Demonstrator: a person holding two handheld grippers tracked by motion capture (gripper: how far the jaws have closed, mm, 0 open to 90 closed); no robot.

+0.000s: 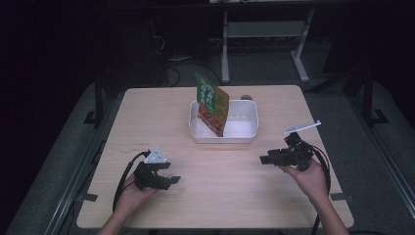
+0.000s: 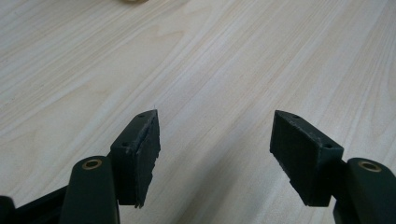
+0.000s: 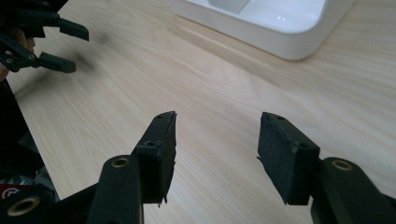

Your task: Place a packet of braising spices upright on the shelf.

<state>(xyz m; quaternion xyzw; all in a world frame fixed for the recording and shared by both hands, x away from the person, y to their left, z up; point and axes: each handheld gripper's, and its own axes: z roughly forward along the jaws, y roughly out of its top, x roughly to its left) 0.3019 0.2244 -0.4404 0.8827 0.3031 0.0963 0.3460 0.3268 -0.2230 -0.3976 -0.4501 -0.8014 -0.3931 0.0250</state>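
Note:
A green and orange food packet [image 1: 213, 103] stands tilted in the left part of a white tray [image 1: 246, 134] at the table's far middle. My left gripper [image 1: 172, 180] rests low over the near left of the table, open, with bare wood between its jaws [image 2: 215, 140]. My right gripper [image 1: 263, 159] sits at the near right, pointing left, also open and holding nothing [image 3: 217, 140]. In the right gripper view the tray's corner [image 3: 299, 44] lies ahead and the left gripper [image 3: 70, 46] shows at the upper left.
The light wooden table [image 1: 161, 117] spans the view, its edges dropping to a dark floor. A small dark round object [image 1: 246, 97] lies just behind the tray. A white table frame [image 1: 264, 34] stands farther back.

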